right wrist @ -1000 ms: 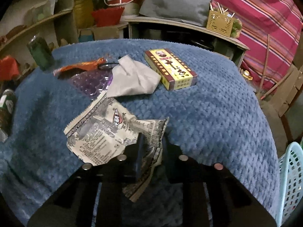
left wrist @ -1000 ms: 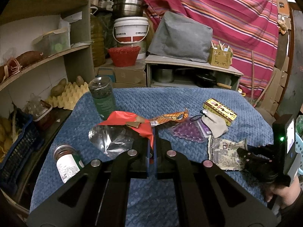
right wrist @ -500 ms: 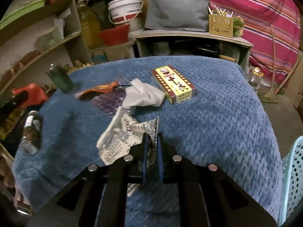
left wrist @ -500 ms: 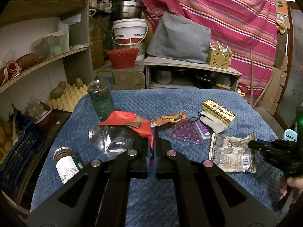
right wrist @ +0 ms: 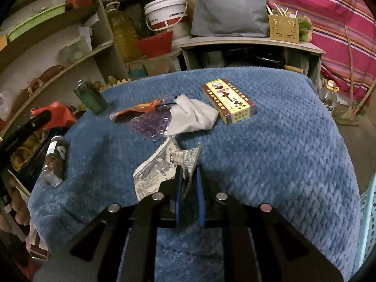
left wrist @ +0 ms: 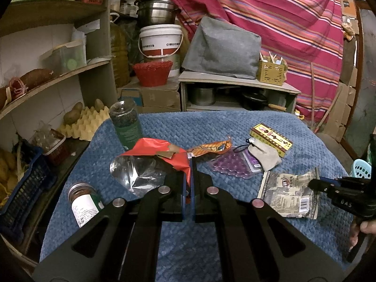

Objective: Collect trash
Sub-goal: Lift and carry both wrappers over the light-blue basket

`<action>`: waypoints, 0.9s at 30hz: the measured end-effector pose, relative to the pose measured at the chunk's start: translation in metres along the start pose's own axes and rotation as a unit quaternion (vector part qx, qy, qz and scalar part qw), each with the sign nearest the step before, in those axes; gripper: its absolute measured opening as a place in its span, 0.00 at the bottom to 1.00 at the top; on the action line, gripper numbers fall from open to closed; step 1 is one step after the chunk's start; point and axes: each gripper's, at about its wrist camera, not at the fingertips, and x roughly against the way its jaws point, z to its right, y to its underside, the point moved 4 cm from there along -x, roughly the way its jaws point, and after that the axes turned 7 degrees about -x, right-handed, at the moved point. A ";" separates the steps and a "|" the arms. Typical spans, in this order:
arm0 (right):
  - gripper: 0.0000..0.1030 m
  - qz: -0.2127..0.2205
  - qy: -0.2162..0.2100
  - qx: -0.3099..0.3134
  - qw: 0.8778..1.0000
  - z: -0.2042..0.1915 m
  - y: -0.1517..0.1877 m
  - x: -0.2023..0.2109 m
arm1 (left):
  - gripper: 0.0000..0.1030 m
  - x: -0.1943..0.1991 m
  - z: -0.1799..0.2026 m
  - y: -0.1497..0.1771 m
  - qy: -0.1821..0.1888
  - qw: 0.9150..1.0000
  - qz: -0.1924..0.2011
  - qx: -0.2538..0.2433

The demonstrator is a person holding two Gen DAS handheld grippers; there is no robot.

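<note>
Left gripper (left wrist: 189, 164) is clamped tight on the edge of a red bag (left wrist: 162, 151) with a silvery inside, held just above the blue blanket (right wrist: 282, 152) covering the surface. Right gripper (right wrist: 188, 174) has a corner of the printed grey wrapper (right wrist: 162, 171) sitting between its jaws; they've just eased apart a little after a tighter squeeze, and there's a visible slot between the blue pads, so I honestly can't tell if it's a firm pinch or the wrapper's just hanging in there. Taking that wrapper as the landmark: right behind it is a purple blister sheet (right wrist: 150, 123) with a crumpled grey cloth pouch (right wrist: 192, 115) touching it, an orange snack wrapper (right wrist: 138, 109) just beyond those, and a yellow box (right wrist: 229, 99) behind and to the right. Off to the wrapper's left lies a small spice jar (right wrist: 52, 159) on its side, and a green bottle (right wrist: 90, 98) stands further back on that side. A light blue basket (right wrist: 369, 211) peeks in well to the wrapper's right, off the edge of the surface. So it looks like the pick-up step, both hands loaded. My guess for the next move: firm up the right grip first, then carry the wrapper over to that basket, if that's the bin, without it slipping out.
</note>
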 end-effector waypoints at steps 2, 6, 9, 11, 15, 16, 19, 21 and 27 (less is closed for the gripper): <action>0.37 -0.001 -0.003 -0.002 1.000 -0.001 0.000 -0.001 | 0.01 0.000 0.001 0.000 0.000 1.000 -0.001 -0.003; 0.50 0.001 -0.005 0.000 1.000 -0.003 0.000 -0.003 | 0.01 0.000 0.007 0.001 -0.003 1.000 -0.003 -0.008; 0.50 -0.008 -0.007 -0.008 1.000 -0.001 0.002 -0.011 | 0.01 -0.002 0.011 0.001 -0.005 1.000 -0.006 -0.013; 0.48 -0.020 -0.009 -0.012 1.000 -0.001 0.005 -0.017 | 0.01 -0.003 0.014 0.001 -0.006 1.000 -0.008 -0.016; 0.13 -0.028 0.003 -0.004 1.000 -0.003 0.009 -0.023 | 0.01 -0.003 0.021 -0.002 -0.002 1.000 -0.006 -0.016; 0.08 -0.026 0.004 -0.008 1.000 -0.002 0.009 -0.023 | 0.01 -0.002 0.023 -0.004 0.000 1.000 -0.005 -0.015; 0.01 -0.008 -0.002 -0.024 1.000 0.004 0.003 -0.013 | 0.01 -0.001 0.032 -0.007 0.006 1.000 -0.001 -0.017; 0.01 0.017 -0.005 -0.031 0.999 0.011 -0.004 0.002 | 0.01 -0.001 0.039 -0.009 0.009 1.000 0.001 -0.019; 0.01 0.101 0.006 -0.054 0.993 0.045 -0.025 0.064 | 0.01 0.003 0.060 -0.018 0.025 0.999 0.010 -0.021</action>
